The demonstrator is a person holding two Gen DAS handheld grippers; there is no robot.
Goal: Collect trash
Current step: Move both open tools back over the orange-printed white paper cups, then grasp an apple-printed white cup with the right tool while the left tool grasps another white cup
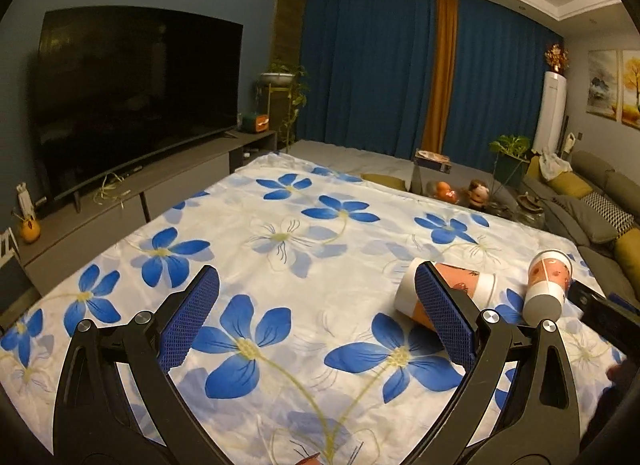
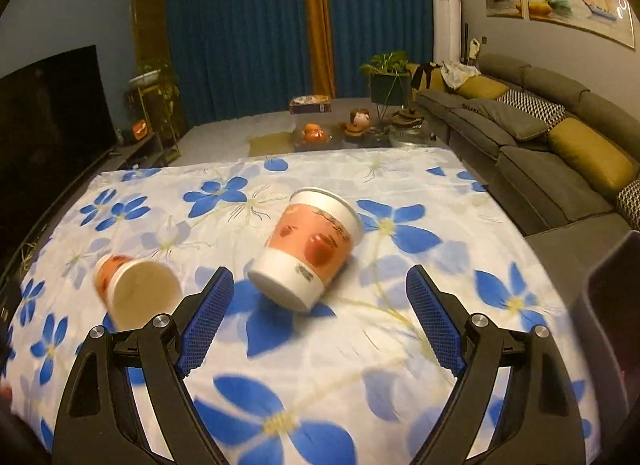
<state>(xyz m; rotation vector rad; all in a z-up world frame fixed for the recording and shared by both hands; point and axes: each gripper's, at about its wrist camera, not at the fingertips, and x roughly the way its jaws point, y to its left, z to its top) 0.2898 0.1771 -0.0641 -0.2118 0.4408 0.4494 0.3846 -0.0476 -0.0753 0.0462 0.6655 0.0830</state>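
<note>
Two paper cups lie on their sides on the flowered tabletop [image 2: 400, 185]. The right tongs [image 2: 320, 305] are spread wide and empty, the capped cup [image 2: 312, 249] just beyond them at centre frame. The open-mouthed cup [image 2: 136, 289], lower left, is blurred. In the left view, the left tongs [image 1: 316, 305] gape released, one blue pad [image 1: 444, 313] hiding part of that cup [image 1: 460, 285].

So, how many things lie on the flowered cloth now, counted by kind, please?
Paper cups lying on their sides: 2, one ahead of the right gripper, one to its left.
Other kinds on the cloth: 0 visible.
Total: 2
</note>
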